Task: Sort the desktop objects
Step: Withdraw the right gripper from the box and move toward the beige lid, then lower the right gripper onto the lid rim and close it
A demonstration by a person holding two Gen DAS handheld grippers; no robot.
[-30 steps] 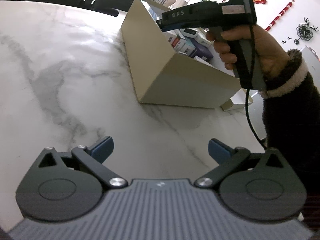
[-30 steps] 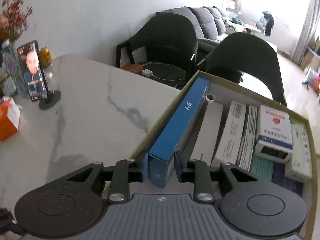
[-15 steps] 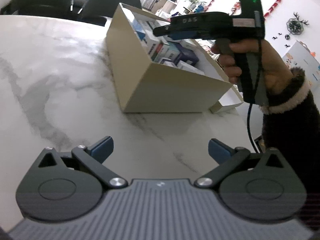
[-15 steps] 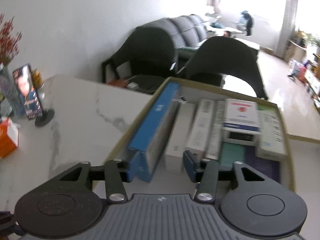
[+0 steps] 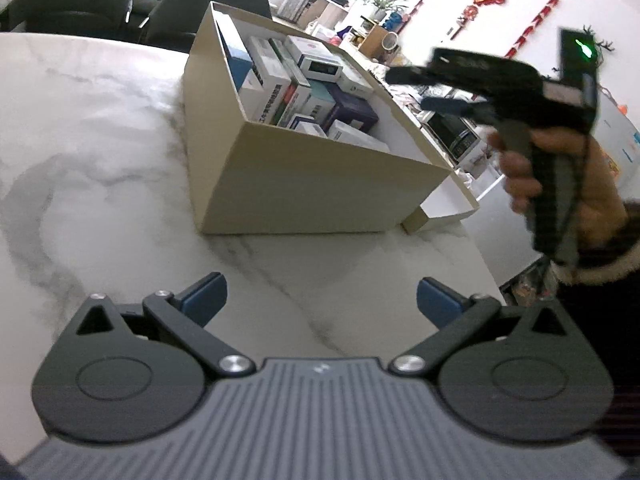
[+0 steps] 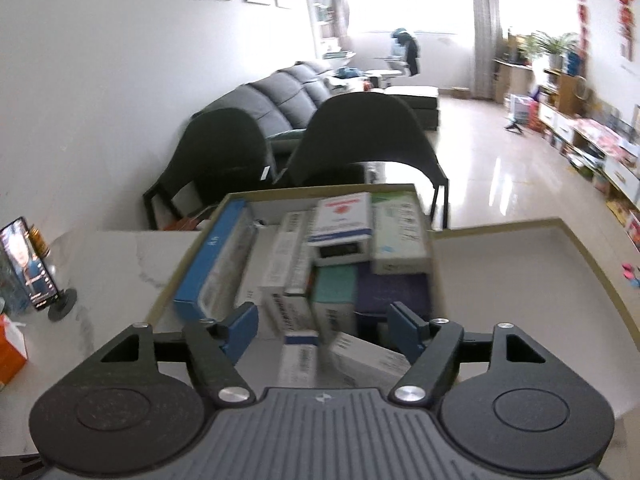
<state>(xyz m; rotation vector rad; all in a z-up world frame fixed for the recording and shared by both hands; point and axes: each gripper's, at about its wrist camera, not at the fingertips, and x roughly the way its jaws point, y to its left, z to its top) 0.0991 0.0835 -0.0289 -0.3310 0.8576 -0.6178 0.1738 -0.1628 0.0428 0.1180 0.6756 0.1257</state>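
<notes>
- Your left gripper [image 5: 321, 298] hangs over the white marble-patterned tabletop [image 5: 100, 128], jaws spread wide with only bare table between the blue pads.
- Your right gripper [image 6: 322, 326] sits above the open beige cardboard box [image 5: 304, 192]; its jaws have just been opening and stand wide, nothing pressed between them.
- The long blue carton [image 6: 208, 268] lies against the box's left wall, clear of the pads.
- The other small packets [image 6: 344, 216] crowd the box; motion blur makes their print unreadable, and your gripper body hides the nearest ones.
- From the left wrist view, your right hand [image 5: 568, 176] and its tool are smeared, so the fingers' gap is unclear there.
- The shallow beige box lid [image 6: 520, 256] lies beside the box, its near corner cut off.
</notes>
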